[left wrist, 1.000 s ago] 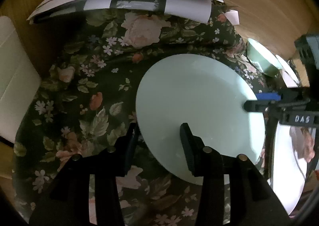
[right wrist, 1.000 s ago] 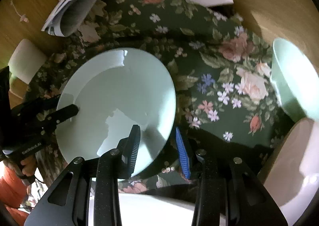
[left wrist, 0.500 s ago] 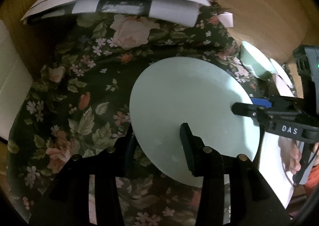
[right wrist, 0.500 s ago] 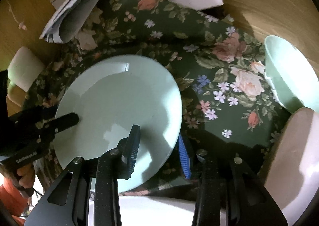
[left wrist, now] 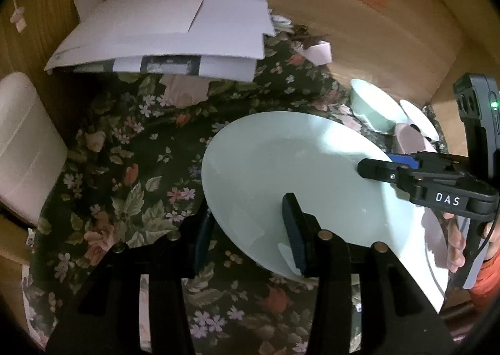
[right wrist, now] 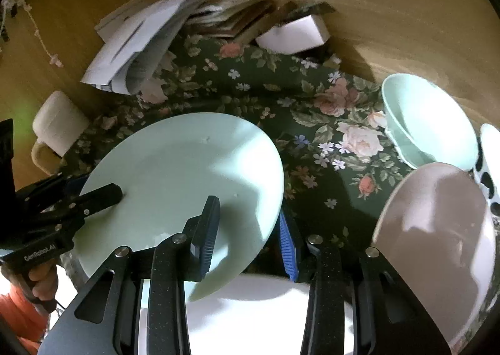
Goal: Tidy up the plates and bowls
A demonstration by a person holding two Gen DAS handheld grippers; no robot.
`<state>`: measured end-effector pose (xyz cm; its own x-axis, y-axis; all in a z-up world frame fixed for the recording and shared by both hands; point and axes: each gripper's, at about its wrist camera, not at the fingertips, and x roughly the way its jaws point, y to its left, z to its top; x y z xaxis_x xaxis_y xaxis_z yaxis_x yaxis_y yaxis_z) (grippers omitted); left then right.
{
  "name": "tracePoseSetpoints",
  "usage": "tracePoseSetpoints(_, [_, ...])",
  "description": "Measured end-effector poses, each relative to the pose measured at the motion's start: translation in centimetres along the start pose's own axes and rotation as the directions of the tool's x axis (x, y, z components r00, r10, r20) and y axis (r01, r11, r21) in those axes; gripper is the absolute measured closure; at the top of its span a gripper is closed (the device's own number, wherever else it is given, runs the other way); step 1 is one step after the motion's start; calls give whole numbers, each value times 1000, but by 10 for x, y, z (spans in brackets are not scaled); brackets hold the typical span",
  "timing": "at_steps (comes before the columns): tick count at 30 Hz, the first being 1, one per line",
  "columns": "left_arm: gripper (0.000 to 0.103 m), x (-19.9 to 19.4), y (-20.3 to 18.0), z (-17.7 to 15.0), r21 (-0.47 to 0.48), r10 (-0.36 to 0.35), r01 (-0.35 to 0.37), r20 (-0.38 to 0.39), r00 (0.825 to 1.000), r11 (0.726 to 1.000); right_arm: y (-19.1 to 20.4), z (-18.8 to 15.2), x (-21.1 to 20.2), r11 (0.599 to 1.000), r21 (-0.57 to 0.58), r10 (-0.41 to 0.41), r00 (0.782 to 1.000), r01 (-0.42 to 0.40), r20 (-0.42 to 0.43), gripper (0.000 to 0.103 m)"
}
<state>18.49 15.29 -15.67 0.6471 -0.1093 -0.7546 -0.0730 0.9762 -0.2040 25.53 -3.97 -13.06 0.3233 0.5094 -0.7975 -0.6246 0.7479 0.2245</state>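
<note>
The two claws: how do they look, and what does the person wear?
Both are black plastic, with round silver bolts on the arms. The right claw has ribbed blue pads; its side reads "DAS" in white, and its upright body carries a small green light. The left claw bears white lettering on its side, too small to read surely. A thin dark cable hangs by the handle. The sleeves are orange.

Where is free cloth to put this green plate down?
Free: the floral cloth between the paper stack, the white box and the green bowl. Crowded: the right, where green bowl, grey bowl and a spotted dish cluster, and the near edge under the green plate.
</note>
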Motion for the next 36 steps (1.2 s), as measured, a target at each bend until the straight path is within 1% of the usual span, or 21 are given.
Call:
tracePoseSetpoints(8, [60, -24, -14, -5, 13, -10, 9, 41, 999, 1000, 5, -12, -30, 1000, -2, -6, 999, 6, 50, 70])
tracePoseSetpoints(19, [60, -56, -40, -17, 50, -28, 24, 87, 996, 998, 9, -37, -68, 1000, 8, -26, 993, 25, 116, 70])
tracePoseSetpoints(36, [60, -84, -85, -52, 104, -61, 50, 101, 993, 993, 5, -87, -110, 998, 52, -56, 985, 48, 164, 70])
